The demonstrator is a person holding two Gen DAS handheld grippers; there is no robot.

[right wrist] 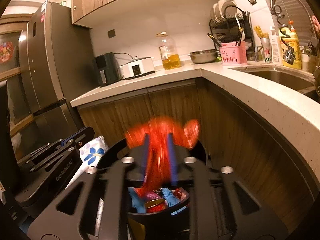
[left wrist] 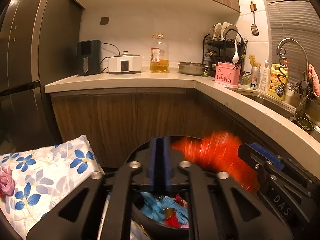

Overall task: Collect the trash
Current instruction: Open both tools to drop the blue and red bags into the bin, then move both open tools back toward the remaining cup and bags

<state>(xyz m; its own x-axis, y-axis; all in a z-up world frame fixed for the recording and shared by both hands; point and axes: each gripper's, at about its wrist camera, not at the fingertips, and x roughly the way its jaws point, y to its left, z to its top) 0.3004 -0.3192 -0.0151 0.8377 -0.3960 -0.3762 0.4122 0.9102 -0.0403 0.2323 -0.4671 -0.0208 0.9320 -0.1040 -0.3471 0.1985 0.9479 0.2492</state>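
Observation:
A black trash bin (left wrist: 160, 229) (right wrist: 158, 215) stands below both grippers, holding blue gloves (left wrist: 158, 208) (right wrist: 170, 197), red wrappers and other scraps. A crumpled red plastic wrapper (right wrist: 160, 140) (left wrist: 216, 156), smeared by motion blur, hangs over the bin between the blue pads of my right gripper (right wrist: 159, 138) (left wrist: 252, 148). Those jaws stand apart and do not visibly pinch it. My left gripper (left wrist: 160, 142) (right wrist: 80, 134) is beside it on the left, over the bin, its pads a narrow gap apart with nothing between them.
A blue-flowered cloth surface (left wrist: 50, 172) (right wrist: 94, 152) lies left of the bin, with a pink crumpled scrap (left wrist: 7, 182) on it. Wooden cabinets and an L-shaped counter (left wrist: 120, 81) stand behind, with the sink (right wrist: 280, 78) at right and the fridge (left wrist: 24, 60) at left.

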